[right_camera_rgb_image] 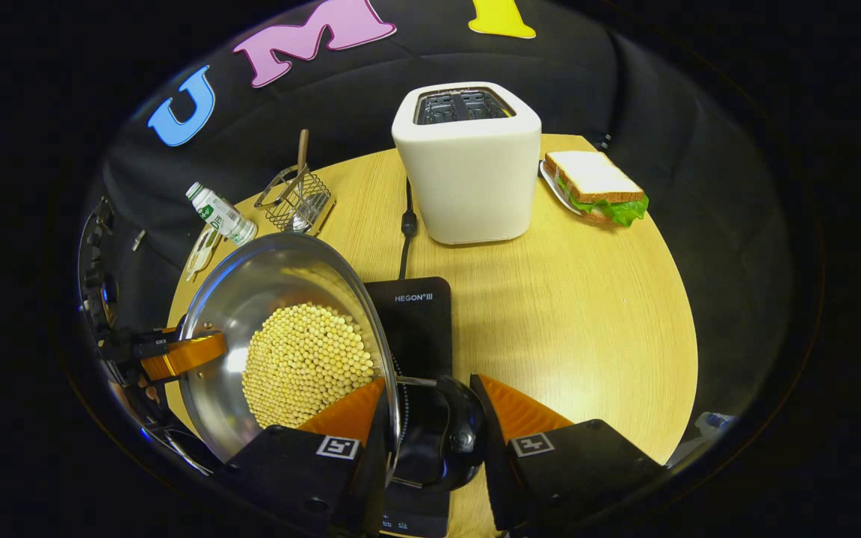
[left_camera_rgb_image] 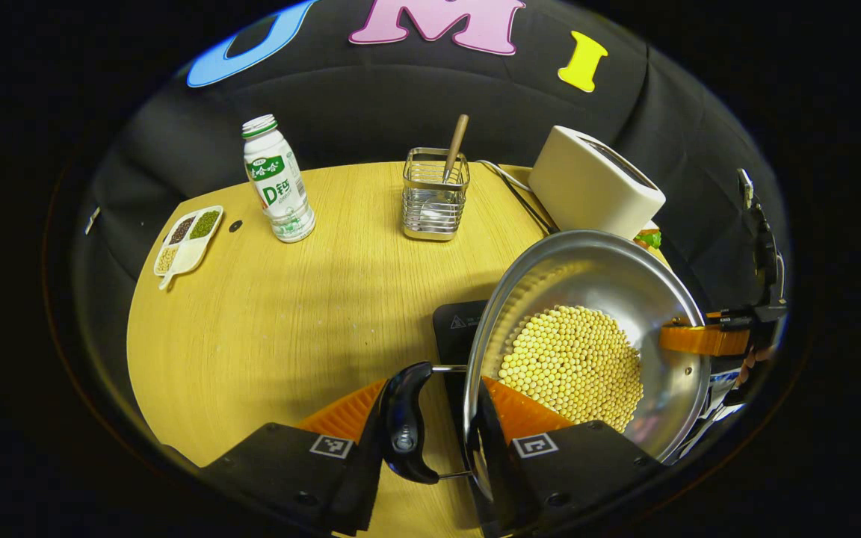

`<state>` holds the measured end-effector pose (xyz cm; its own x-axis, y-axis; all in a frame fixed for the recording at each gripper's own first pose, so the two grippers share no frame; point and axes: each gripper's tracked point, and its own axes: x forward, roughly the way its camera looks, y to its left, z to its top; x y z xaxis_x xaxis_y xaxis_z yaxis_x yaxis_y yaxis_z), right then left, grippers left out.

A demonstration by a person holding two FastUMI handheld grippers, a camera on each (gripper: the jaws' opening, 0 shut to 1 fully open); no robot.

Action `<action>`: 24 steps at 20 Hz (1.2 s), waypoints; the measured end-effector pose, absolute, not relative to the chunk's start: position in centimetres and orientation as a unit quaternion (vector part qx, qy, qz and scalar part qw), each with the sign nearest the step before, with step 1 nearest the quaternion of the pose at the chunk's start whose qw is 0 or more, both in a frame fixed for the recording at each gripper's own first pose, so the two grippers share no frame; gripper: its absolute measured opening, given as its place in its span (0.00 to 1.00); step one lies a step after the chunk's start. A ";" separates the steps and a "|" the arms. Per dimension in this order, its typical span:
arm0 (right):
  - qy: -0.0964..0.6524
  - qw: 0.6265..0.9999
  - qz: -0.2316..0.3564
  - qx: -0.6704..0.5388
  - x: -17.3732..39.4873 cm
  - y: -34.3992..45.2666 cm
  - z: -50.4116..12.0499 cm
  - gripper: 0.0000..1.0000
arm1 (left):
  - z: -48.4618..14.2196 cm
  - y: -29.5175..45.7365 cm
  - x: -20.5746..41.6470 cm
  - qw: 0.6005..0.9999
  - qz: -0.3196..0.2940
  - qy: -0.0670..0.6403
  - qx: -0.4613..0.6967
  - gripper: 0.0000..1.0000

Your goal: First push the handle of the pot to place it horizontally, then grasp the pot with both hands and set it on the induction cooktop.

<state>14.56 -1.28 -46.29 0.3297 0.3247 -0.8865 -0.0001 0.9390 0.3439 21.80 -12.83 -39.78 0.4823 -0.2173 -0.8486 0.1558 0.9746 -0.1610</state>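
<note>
Cooktop (right_camera_rgb_image: 419, 317) reads "HEGON III". Left of it: bottle (right_camera_rgb_image: 221, 214), wire rack (right_camera_rgb_image: 297, 200); behind it toaster (right_camera_rgb_image: 468, 161); right of the toaster, sandwich (right_camera_rgb_image: 596, 187). Pot (right_camera_rgb_image: 281, 351) of beans hangs over the cooktop's left edge. Left gripper (left_camera_rgb_image: 434, 433) pinches one pot handle (left_camera_rgb_image: 404, 426), right gripper (right_camera_rgb_image: 430, 437) pinches the other handle (right_camera_rgb_image: 449, 433). Toaster cord runs behind the cooktop.

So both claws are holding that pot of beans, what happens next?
Probably lower it straight down: the pot, gripped at each handle by the left claw and right claw, hangs tilted over the black cooktop, so levelling and setting it there seems next.
</note>
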 end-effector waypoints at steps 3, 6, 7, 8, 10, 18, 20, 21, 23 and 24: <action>0.571 0.802 0.102 0.144 14.4 -1.2 -46.3 0.58 | -39.7 -12.8 21.6 0.857 -0.111 0.502 -0.031 0.63; 0.572 0.801 0.102 0.145 14.4 -1.2 -46.3 0.60 | -39.6 -12.6 21.5 0.857 -0.104 0.504 -0.027 0.65; 0.570 0.803 0.100 0.144 14.5 -1.3 -46.2 0.60 | -39.4 -12.5 21.6 0.859 -0.101 0.502 -0.019 0.67; 0.563 0.809 0.094 0.142 14.9 -1.5 -46.0 0.63 | -39.3 -12.4 21.7 0.860 -0.098 0.500 -0.008 0.69; 0.556 0.812 0.086 0.155 15.5 -1.4 -45.8 0.80 | -39.0 -12.2 21.7 0.862 -0.096 0.498 0.011 0.86; 0.529 0.831 0.068 0.155 15.5 -2.4 -43.7 0.99 | -37.0 -11.3 21.3 0.877 -0.083 0.474 0.006 0.94; 0.515 0.839 0.061 0.164 15.6 -2.4 -42.4 0.99 | -36.0 -11.1 20.9 0.881 -0.084 0.465 0.010 0.95; 0.507 0.843 0.059 0.166 15.6 -2.4 -41.8 0.99 | -35.4 -10.9 20.8 0.885 -0.082 0.458 0.013 0.94; 0.489 0.855 0.054 0.162 15.6 -2.8 -40.4 0.99 | -34.2 -10.3 20.6 0.893 -0.076 0.444 0.020 0.95; 0.479 0.862 0.051 0.156 15.7 -3.1 -39.7 0.99 | -33.5 -10.2 20.3 0.896 -0.075 0.436 0.021 0.95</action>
